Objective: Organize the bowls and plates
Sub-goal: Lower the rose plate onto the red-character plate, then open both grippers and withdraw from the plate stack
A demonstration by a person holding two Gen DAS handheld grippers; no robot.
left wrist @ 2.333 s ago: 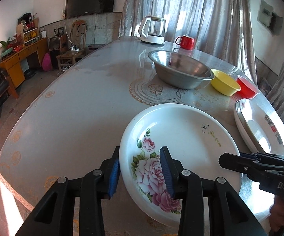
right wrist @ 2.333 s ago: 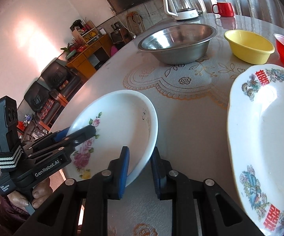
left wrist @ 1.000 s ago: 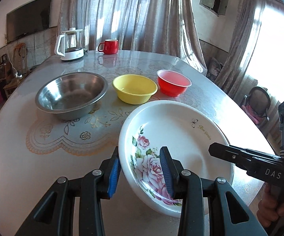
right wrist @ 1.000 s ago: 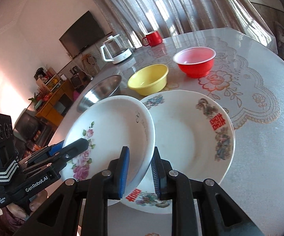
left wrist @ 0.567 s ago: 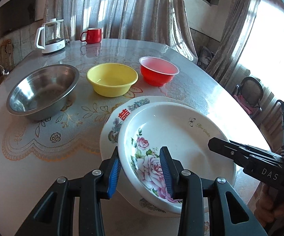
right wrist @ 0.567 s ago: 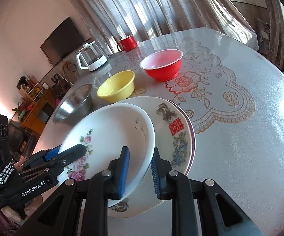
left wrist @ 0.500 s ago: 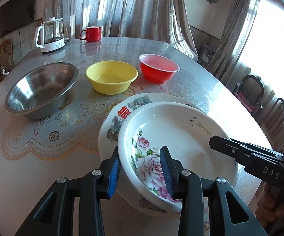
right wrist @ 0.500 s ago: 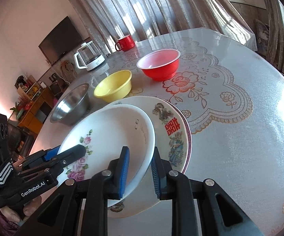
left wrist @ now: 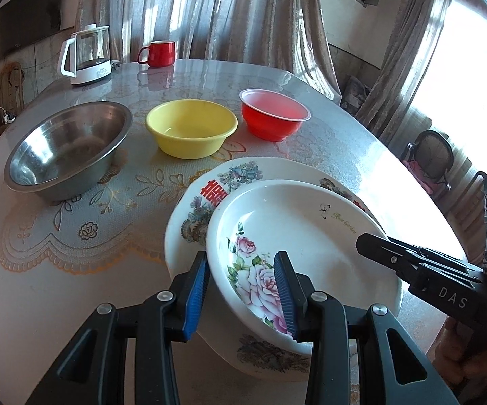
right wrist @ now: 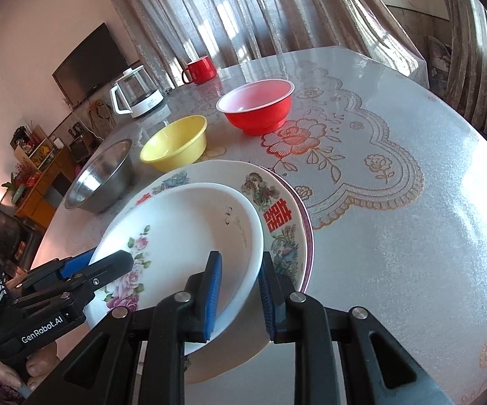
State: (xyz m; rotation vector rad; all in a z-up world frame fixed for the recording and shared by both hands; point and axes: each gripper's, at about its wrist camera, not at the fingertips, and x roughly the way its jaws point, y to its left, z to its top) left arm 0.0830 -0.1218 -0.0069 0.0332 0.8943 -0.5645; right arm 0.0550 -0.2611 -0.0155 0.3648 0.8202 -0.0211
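Gripping the rose plate (left wrist: 297, 236) by its near rim, my left tool (left wrist: 241, 285) is narrowly closed on it, and my right tool (right wrist: 240, 281) pinches the opposite edge. The rose plate sits over the larger patterned plate (left wrist: 209, 189) on the surface (left wrist: 74, 297), near the yellow bowl (left wrist: 191, 128).

Left wrist view: sits just behind its own jaws, looks forward and down over the desk (left wrist: 74, 287), close in; beyond the jaws, the curtains (left wrist: 209, 17) and a bright window off to the right. Right wrist view: same setup behind its jaws, tilted down, facing the TV (right wrist: 88, 64) wall beyond and left. Shared: rose plate (left wrist: 297, 236) (right wrist: 182, 236) at both jaws, the bowls beyond; each view catches the other gripper at its side edge.
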